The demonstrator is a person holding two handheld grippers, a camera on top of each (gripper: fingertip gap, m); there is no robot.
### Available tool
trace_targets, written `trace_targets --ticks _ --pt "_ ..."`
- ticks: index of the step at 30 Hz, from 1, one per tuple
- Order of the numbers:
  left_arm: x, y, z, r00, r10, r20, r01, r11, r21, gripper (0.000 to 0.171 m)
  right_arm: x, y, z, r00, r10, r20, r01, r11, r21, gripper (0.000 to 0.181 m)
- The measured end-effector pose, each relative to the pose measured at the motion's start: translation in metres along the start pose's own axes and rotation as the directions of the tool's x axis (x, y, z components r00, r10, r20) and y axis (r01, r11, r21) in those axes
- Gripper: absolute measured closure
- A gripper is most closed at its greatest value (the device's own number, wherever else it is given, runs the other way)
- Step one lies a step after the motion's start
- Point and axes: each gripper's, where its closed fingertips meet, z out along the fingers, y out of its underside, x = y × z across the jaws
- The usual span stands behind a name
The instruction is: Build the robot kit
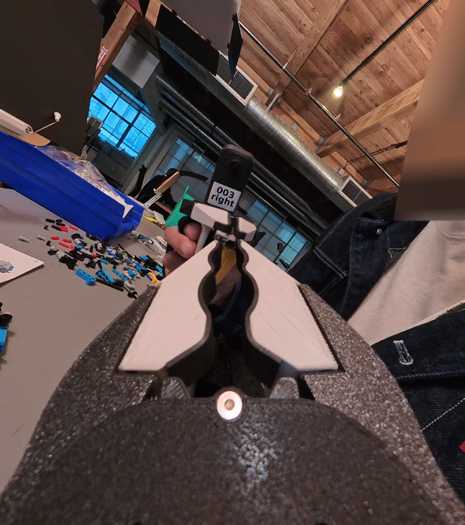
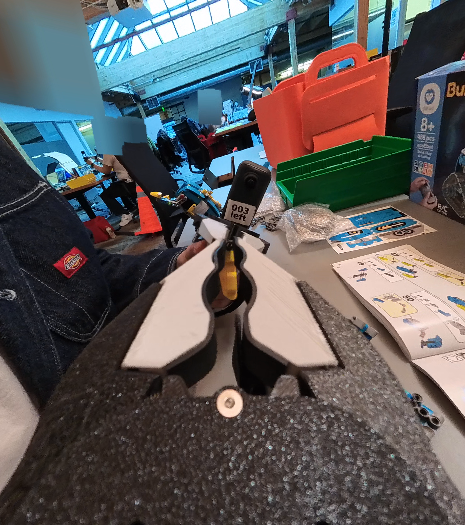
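The left gripper [image 1: 227, 246] and right gripper [image 2: 229, 246] meet tip to tip above the table [image 2: 296, 267] edge, white ridged fingers clamped together on a small glossy yellow plastic piece [image 2: 227, 277]. Loose bricks [image 1: 106, 255] scatter left.

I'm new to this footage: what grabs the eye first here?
The two grippers meet tip to tip, the right gripper shut on a yellow brick piece. Behind it stand an orange bag and a green bin; a blue bin sits beyond scattered bricks.
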Motion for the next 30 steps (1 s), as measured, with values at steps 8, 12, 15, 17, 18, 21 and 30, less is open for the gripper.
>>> trace_targets --ticks 8,12,15,17,18,21,30 --pt "-0.002 0.003 0.001 1.0 0.01 0.015 -0.01 1.0 -0.005 0.163 -0.001 0.007 0.0 1.0 -0.005 -0.004 0.004 1.0 -0.02 0.178" --pt "0.001 0.005 0.001 0.999 0.041 0.019 -0.041 0.999 -0.018 0.163 -0.004 0.007 0.0 0.998 0.046 0.051 -0.048 0.999 0.024 0.178" --pt "-0.004 0.006 0.002 0.996 0.072 0.057 -0.07 0.997 -0.041 0.163 0.0 0.01 -0.002 0.996 0.071 0.059 -0.073 0.997 0.027 0.178" --pt "-0.003 0.005 0.004 0.993 0.098 0.065 -0.095 0.994 -0.045 0.163 -0.001 0.007 -0.003 0.991 0.1 0.085 -0.104 0.993 0.047 0.177" --pt "-0.006 0.005 0.004 0.991 0.111 0.081 -0.107 0.993 -0.053 0.162 0.001 0.007 -0.004 0.993 0.084 0.079 -0.089 0.995 0.055 0.177" --pt "-0.014 0.001 0.001 0.986 0.115 0.123 -0.11 0.993 -0.044 0.162 0.011 0.003 -0.008 0.999 0.045 0.014 -0.046 0.995 0.09 0.154" --pt "-0.061 -0.017 -0.021 0.941 -0.127 0.314 0.067 0.978 0.198 0.162 0.051 0.034 0.011 0.674 -0.553 -0.49 0.445 0.833 -0.328 0.132"
